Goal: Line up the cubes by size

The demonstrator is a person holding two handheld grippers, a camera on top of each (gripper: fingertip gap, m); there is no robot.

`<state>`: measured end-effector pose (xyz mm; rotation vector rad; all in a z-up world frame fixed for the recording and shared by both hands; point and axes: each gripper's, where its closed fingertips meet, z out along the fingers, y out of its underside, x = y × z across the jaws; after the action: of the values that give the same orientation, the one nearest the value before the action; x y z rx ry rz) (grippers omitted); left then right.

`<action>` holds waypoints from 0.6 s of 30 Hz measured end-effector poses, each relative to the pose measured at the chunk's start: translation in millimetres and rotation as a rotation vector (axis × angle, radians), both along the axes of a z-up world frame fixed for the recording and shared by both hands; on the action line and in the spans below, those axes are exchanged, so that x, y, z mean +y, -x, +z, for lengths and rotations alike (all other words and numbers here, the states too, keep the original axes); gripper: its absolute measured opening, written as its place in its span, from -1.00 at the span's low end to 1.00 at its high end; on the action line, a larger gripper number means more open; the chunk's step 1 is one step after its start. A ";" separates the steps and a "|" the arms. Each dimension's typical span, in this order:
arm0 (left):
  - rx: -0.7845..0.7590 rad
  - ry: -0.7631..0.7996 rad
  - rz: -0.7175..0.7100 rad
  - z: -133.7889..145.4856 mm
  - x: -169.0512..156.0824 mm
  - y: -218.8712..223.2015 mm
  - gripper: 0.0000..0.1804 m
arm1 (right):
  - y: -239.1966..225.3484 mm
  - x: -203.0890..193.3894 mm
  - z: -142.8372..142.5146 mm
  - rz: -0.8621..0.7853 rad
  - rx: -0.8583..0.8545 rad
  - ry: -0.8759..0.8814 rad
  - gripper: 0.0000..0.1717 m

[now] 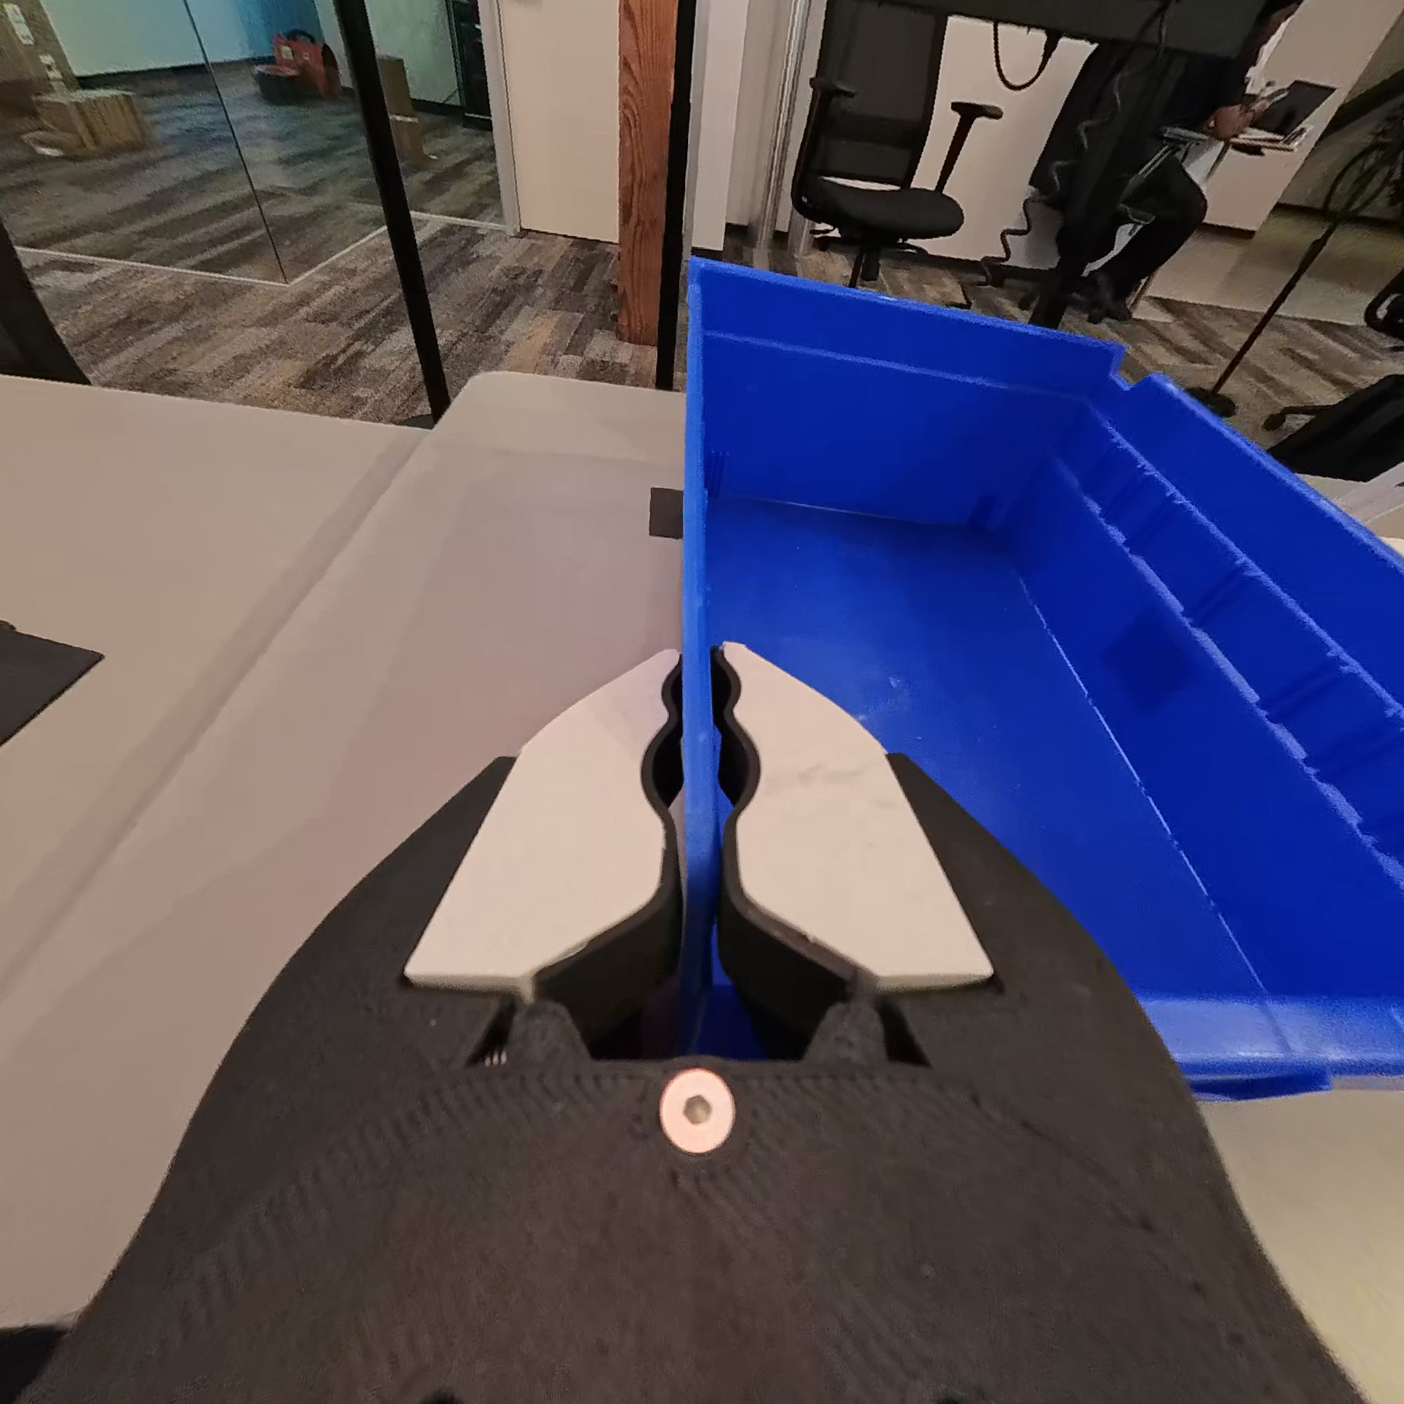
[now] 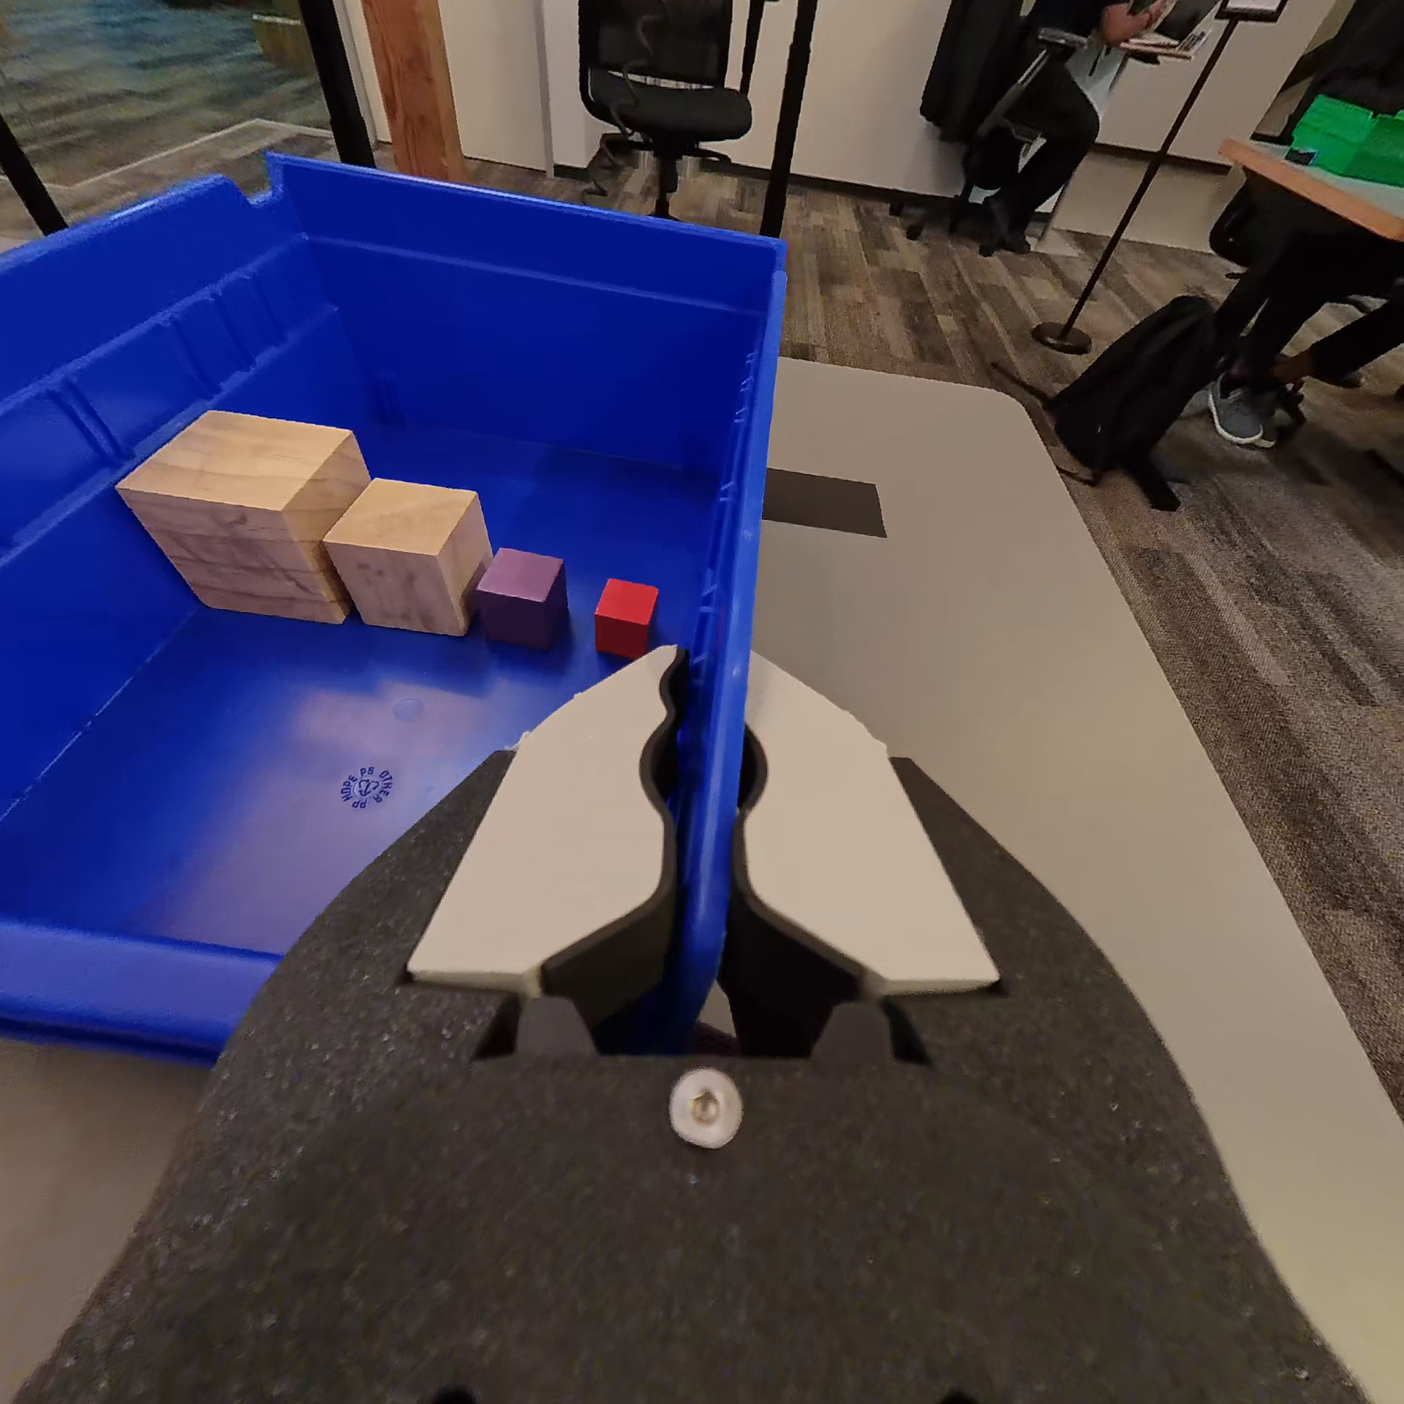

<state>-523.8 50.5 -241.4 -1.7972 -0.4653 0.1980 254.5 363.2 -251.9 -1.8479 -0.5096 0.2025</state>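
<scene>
A blue plastic bin (image 2: 471, 365) stands on a grey table (image 2: 950, 684). Inside it, several cubes stand in a row from large to small, left to right: a large wooden cube (image 2: 243, 509), a smaller wooden cube (image 2: 410, 558), a purple cube (image 2: 523, 596) and a small red cube (image 2: 625, 615) set slightly apart. My right gripper (image 2: 710, 661) is shut on the bin's right wall. My left gripper (image 1: 697, 657) is shut on the left wall of the bin (image 1: 950, 646). No cubes show in the left wrist view.
Black tape patches lie on the table beside the bin (image 2: 824, 501) (image 1: 663, 513). A black mat (image 1: 34, 676) lies at the far left. Office chairs (image 1: 881, 190), a seated person (image 2: 1041, 114), a backpack (image 2: 1132, 387) and a wooden post (image 1: 646, 167) are beyond the table. From the right gripper's tips to the large wooden cube (image 2: 243, 509) is close to 15 cm.
</scene>
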 end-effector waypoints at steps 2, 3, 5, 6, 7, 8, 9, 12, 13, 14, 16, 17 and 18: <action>0.018 0.000 0.008 4.4 -3.5 0.5 -0.95 | 0.5 -5.0 -0.2 -0.002 0.001 0.003 -0.93; 0.026 -0.003 0.013 6.5 -5.4 0.9 -0.95 | 0.6 -8.2 -0.3 -0.003 0.002 0.004 -0.93; 0.035 -0.009 0.024 10.0 -9.5 2.8 -0.95 | 0.8 -15.8 -0.4 0.000 0.002 0.005 -0.93; 0.032 -0.019 0.029 11.8 -11.7 3.9 -0.95 | 0.9 -20.0 -0.4 0.004 0.001 0.006 -0.93; 0.028 -0.029 0.035 13.5 -13.8 5.2 -0.95 | 0.8 -24.5 -0.5 0.009 0.001 0.006 -0.93; 0.025 -0.041 0.041 15.5 -16.2 6.5 -0.95 | 1.0 -29.4 -0.6 0.015 0.002 0.008 -0.93; 0.020 -0.055 0.047 17.7 -18.5 7.6 -0.95 | 1.2 -34.7 -0.6 0.023 0.002 0.009 -0.93; 0.016 -0.087 0.065 23.7 -25.6 10.3 -0.95 | 3.4 -52.4 -0.7 0.052 0.020 0.019 -0.93; 0.014 -0.095 0.071 25.3 -27.9 11.0 -0.95 | 4.6 -59.0 -0.7 0.063 0.021 0.019 -0.93; 0.011 -0.102 0.076 26.4 -30.0 11.6 -0.95 | 6.0 -65.9 -0.6 0.074 0.025 0.020 -0.93; 0.003 -0.115 0.080 27.8 -33.9 12.3 -0.95 | 9.4 -80.3 -0.8 0.098 0.027 0.024 -0.93; -0.003 -0.120 0.082 28.2 -35.8 12.4 -0.95 | 11.2 -87.5 -0.7 0.110 0.029 0.026 -0.93; -0.006 -0.125 0.084 29.0 -37.5 12.7 -0.95 | 12.9 -94.5 -0.7 0.122 0.031 0.027 -0.93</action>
<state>-536.5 13.0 -212.5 -1.6580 -0.5465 0.2167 241.6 268.6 -252.6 -1.8386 -0.6008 0.3209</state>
